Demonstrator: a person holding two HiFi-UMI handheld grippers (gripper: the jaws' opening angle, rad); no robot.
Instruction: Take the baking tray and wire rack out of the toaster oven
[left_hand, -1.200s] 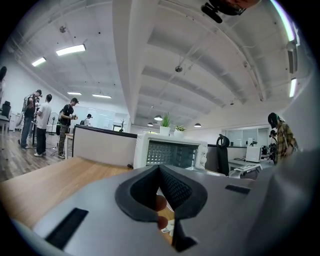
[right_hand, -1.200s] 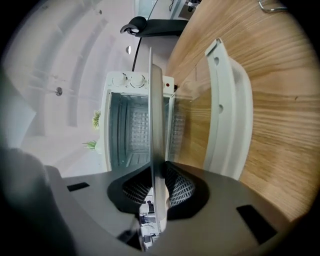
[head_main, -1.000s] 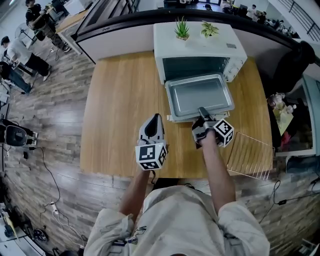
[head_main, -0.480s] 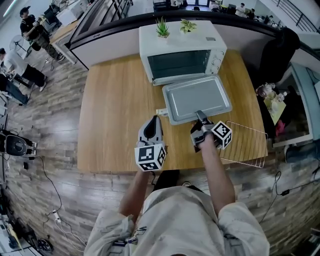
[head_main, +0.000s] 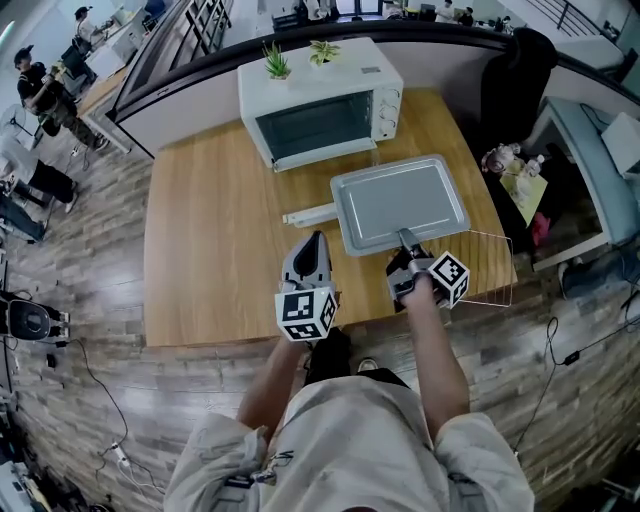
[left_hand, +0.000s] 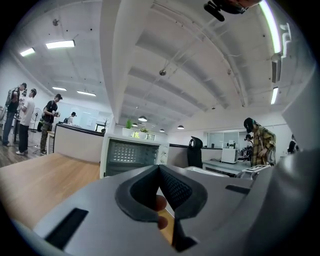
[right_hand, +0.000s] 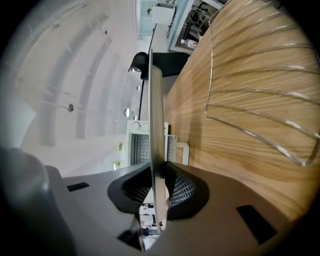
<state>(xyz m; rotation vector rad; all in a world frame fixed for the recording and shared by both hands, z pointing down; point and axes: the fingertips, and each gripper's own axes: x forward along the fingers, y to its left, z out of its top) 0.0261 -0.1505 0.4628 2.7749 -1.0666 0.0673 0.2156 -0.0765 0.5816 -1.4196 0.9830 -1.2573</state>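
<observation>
The grey rectangular metal baking tray sits right of centre in the head view, clear of the oven and over the wooden table. The right gripper is clamped on its near rim. Just right lies the thin wire rack. The left gripper, lower centre, is closed and empty. The white toaster oven stands at the upper centre.

- One toaster oven, at 12 o'clock on the single tabletop.
- One baking tray, at 3 o'clock.
- One wire rack, at 4 o'clock.
- Two potted plants, on the toaster oven's top.
- Two grippers, near 6 o'clock: the left gripper and the right gripper.
</observation>
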